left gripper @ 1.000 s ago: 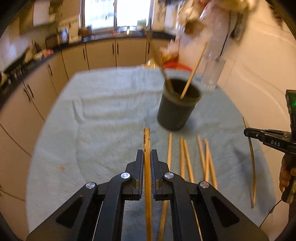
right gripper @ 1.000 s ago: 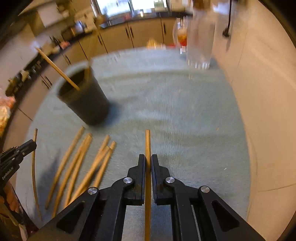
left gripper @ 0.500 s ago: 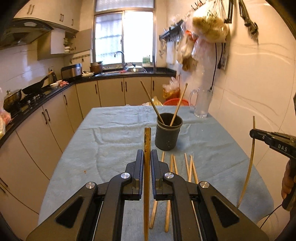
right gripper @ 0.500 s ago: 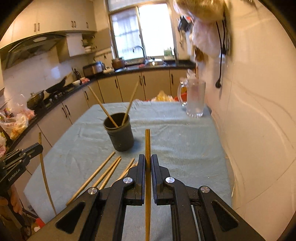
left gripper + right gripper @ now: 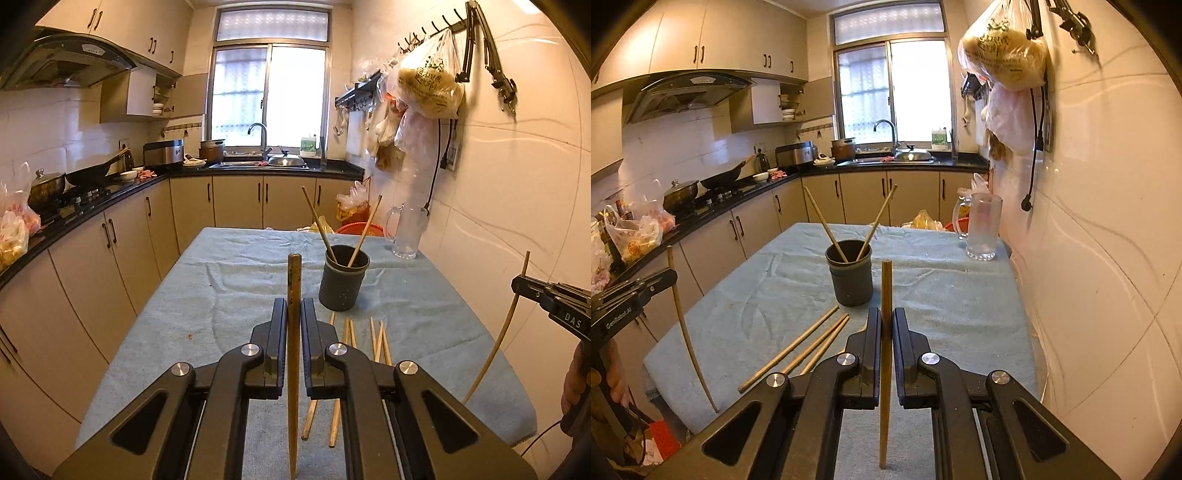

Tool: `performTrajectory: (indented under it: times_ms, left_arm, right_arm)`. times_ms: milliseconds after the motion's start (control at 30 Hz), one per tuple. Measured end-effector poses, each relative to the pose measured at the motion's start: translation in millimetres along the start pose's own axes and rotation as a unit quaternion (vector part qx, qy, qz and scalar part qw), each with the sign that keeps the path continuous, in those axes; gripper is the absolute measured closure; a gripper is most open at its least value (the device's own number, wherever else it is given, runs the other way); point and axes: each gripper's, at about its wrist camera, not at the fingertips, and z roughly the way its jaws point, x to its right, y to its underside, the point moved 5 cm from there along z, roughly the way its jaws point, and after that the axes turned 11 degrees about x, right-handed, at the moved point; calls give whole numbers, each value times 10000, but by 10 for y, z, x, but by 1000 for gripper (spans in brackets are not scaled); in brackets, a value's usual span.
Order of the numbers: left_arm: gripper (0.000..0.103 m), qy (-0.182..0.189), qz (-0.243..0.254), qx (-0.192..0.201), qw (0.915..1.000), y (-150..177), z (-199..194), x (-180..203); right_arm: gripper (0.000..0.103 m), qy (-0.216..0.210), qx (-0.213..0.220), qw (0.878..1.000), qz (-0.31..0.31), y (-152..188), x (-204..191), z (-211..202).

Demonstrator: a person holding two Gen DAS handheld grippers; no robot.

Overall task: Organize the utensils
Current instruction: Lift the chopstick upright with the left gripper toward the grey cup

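Left wrist view: the left gripper (image 5: 294, 314) clamps one chopstick (image 5: 294, 295); the right gripper (image 5: 885, 325) clamps another (image 5: 886, 291). Tip each down over the dark holder (image 5: 344, 278), probably one at a time. Both grippers have risen; loose chopsticks (image 5: 378, 339) remain on the cloth.

Both grippers are raised and angled gently downward, jaws pressed tight. The left gripper (image 5: 293, 314) pinches a chopstick (image 5: 294, 280) held upright between its jaws; the right gripper (image 5: 885, 321) clamps a second chopstick (image 5: 886, 284) the same way. A hand (image 5: 574, 376) grips the right gripper's handle at the frame's edge.
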Motion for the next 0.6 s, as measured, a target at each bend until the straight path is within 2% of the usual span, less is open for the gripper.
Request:
performTrajectory:
  times_ms: [300,600]
  left_arm:
    - [96,137,-149,91,9998,-38,-58,2]
    - [96,378,-260,226,9987,-280,-39,31]
  right_arm:
    - [96,-57,51,9999,74,-7,16,-5]
    - [96,-123,72,9998,142,-75,52,88]
